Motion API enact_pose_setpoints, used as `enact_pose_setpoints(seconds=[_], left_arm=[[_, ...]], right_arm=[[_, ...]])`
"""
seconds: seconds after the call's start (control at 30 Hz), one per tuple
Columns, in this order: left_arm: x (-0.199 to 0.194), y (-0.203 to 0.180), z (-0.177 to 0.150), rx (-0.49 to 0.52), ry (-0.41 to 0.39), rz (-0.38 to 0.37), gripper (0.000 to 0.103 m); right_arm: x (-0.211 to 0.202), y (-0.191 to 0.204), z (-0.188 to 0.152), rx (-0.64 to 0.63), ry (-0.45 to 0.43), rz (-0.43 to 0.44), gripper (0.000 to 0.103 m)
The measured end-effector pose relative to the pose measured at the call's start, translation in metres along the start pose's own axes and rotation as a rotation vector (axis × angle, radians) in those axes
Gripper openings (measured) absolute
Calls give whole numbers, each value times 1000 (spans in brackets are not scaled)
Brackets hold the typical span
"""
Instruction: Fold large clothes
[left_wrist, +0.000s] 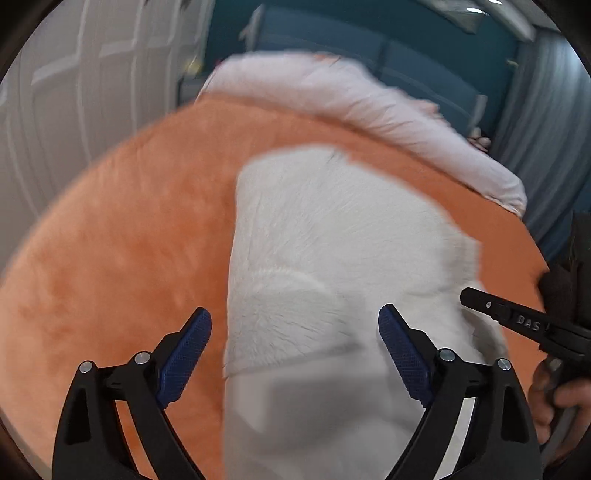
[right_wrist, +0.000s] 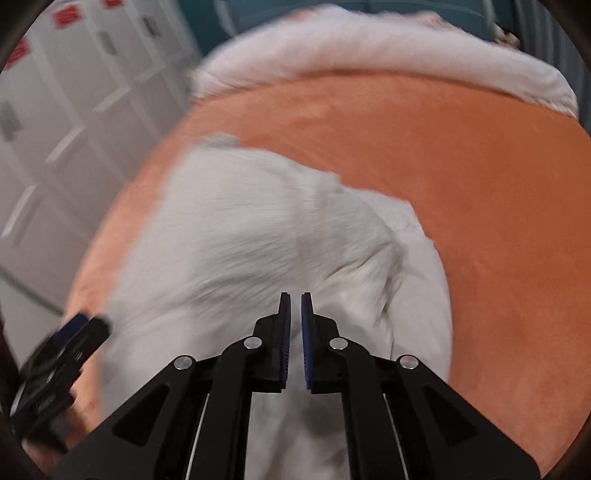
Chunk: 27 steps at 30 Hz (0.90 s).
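White garment (left_wrist: 332, 229) partly folded on the orange bed (left_wrist: 110, 240), more folds left. Left gripper (left_wrist: 295, 332) fingers apart above it. Right gripper (right_wrist: 296, 306) nearly closed; can't tell if it's pinching cloth.

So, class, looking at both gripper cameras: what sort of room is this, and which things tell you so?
Most likely a bedroom. A white garment lies on an orange bedspread, with a white pillow or duvet at its far end and panelled white cupboard doors alongside.

Motion blurs my garment (right_wrist: 258, 236); its near end runs off the bottom edge, hidden beneath my right gripper (right_wrist: 296, 299).
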<state>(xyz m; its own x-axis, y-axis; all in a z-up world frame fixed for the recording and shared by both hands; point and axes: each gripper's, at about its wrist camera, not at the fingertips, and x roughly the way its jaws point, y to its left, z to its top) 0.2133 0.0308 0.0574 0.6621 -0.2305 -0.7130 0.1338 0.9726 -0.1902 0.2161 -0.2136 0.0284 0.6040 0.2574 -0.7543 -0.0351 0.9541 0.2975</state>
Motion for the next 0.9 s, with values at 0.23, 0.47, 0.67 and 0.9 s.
enact_pose_setpoints(seconds=[0.23, 0.47, 0.67, 0.9], left_arm=[[-32, -37, -44, 121, 103, 10, 89], [-12, -26, -85, 87, 166, 104, 89], [-20, -26, -83, 73, 167, 108, 89], [-27, -22, -82, 41, 159, 101, 89]], right_arm=[[-26, 16, -77, -16, 108, 46, 6], [-10, 13, -117, 13, 171, 26, 2], [-65, 13, -70, -2, -14, -18, 6], [-42, -8, 26, 60, -57, -83, 6]])
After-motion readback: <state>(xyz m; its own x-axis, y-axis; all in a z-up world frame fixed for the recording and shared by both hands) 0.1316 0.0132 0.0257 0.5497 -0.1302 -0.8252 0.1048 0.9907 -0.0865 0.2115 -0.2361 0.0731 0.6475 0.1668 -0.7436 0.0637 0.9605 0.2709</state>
